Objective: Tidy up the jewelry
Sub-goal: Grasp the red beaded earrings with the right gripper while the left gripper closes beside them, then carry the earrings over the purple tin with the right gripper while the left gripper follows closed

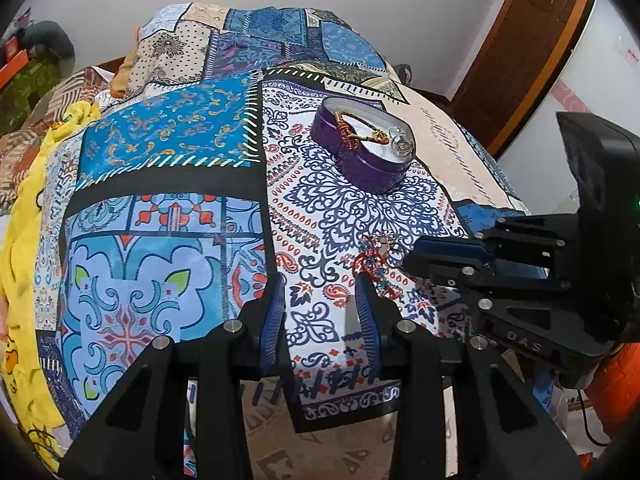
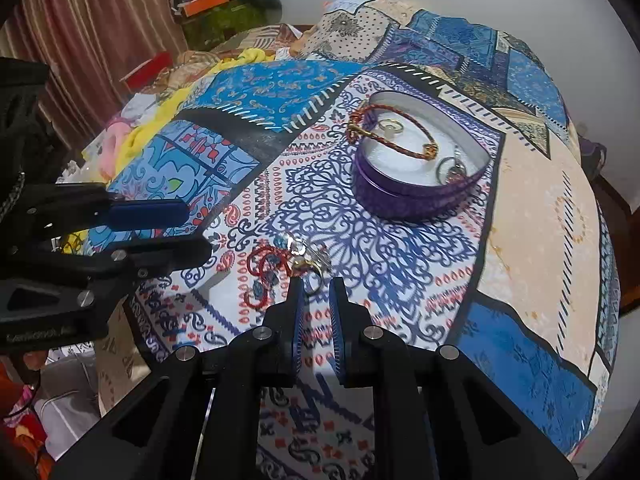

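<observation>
Red beaded bracelet (image 2: 266, 276) lies tangled on patterned bedspread (image 2: 520, 208), no clear long axis, just left of right gripper (image 2: 317, 286) tips. Right gripper angled down, jaws closed on a gold ring (image 2: 314, 280); left gripper (image 1: 320, 280) angled down, jaws apart, empty. Purple tin (image 2: 416, 196) sits well ahead.

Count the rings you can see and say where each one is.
3, though more may hide in the tangle. Two lie inside the purple tin: and. One lies on the cloth beside the red bracelet, at the right gripper.
</observation>
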The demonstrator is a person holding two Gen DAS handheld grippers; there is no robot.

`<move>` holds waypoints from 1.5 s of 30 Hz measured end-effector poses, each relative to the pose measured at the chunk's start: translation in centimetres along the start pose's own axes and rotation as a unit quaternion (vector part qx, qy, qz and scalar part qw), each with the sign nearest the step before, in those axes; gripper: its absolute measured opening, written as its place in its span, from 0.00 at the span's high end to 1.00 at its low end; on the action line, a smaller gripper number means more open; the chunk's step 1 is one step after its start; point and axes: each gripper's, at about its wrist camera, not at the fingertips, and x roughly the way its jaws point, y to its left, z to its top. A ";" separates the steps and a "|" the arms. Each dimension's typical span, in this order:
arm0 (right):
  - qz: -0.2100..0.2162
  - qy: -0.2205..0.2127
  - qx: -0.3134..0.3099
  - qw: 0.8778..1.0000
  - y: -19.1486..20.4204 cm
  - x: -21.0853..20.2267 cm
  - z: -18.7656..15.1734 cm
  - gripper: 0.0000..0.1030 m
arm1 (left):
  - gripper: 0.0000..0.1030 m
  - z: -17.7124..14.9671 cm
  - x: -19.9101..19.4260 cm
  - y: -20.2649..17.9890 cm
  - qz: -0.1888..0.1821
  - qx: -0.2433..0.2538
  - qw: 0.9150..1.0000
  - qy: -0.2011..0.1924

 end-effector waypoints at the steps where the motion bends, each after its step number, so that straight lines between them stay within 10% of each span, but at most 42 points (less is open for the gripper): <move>1: -0.004 -0.003 0.002 1.000 -0.2 -0.2 -0.2 0.89 | 0.65 0.1 0.1 0.0 -0.003 -0.002 1.000 0.001; 15: -0.018 0.000 0.048 0.999 -2.1 -1.4 -1.0 0.75 | 0.66 1.4 2.9 -1.1 -0.015 -0.017 1.000 0.014; 26: -0.009 -0.012 0.044 0.999 -1.4 -1.2 -1.1 0.70 | 0.96 2.0 4.2 -1.1 -0.054 -0.028 0.998 0.010; 45: -0.009 0.013 -0.004 1.000 1.3 1.1 0.6 0.70 | 1.00 1.3 -1.5 -0.7 0.004 0.017 0.998 -0.059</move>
